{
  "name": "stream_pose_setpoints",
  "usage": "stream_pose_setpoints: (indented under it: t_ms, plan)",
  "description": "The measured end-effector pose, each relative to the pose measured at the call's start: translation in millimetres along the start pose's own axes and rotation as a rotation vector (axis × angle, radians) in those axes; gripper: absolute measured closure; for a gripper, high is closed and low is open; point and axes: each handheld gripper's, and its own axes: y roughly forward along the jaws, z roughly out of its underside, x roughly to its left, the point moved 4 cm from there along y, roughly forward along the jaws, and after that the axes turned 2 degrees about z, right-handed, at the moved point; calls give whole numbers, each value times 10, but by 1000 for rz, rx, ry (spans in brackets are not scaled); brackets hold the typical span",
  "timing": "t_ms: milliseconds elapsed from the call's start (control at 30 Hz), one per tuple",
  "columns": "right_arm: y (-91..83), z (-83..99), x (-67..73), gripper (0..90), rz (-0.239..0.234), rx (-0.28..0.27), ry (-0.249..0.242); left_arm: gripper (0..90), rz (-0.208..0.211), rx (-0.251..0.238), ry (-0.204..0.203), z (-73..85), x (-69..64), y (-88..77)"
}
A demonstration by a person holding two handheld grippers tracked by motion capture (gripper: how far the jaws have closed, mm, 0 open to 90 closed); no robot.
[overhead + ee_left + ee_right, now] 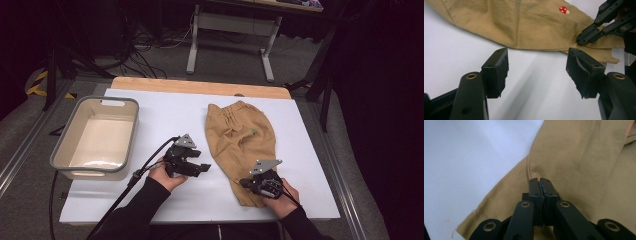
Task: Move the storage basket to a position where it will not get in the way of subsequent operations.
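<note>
The right gripper point(245, 183) pinches the tan shorts point(240, 137) near the hem. The left gripper point(206, 167) waits open over the white table point(165, 112). A grey tub point(95, 137) sits far left, well away from both.

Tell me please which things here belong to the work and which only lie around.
Belong to the work:
- tan trousers
- right gripper, jaws shut on the cloth near the hem
- left gripper, jaws open, nothing between them

Only lying around:
- grey tub, away from both grippers
- desk frame behind the table
</note>
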Motion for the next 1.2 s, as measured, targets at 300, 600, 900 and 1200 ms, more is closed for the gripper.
stream_pose_setpoints:
  t_ms: [300, 600, 900, 1200]
  plan:
    - [-153, -343, 149, 895, -106, -91, -7, 357, -20, -11, -12, 9, 66, -43]
    - [31, -750, 458, 895, -191, -102, -82, 359, -60, -45, -45, 21, 167, -182]
    - [280, -817, 673, 890, -254, -89, -83, 369, -121, -38, -66, 11, 304, -190]
    - [84, -671, 408, 574, -181, -168, -41, 426, -134, -2, -90, -136, 473, 16]
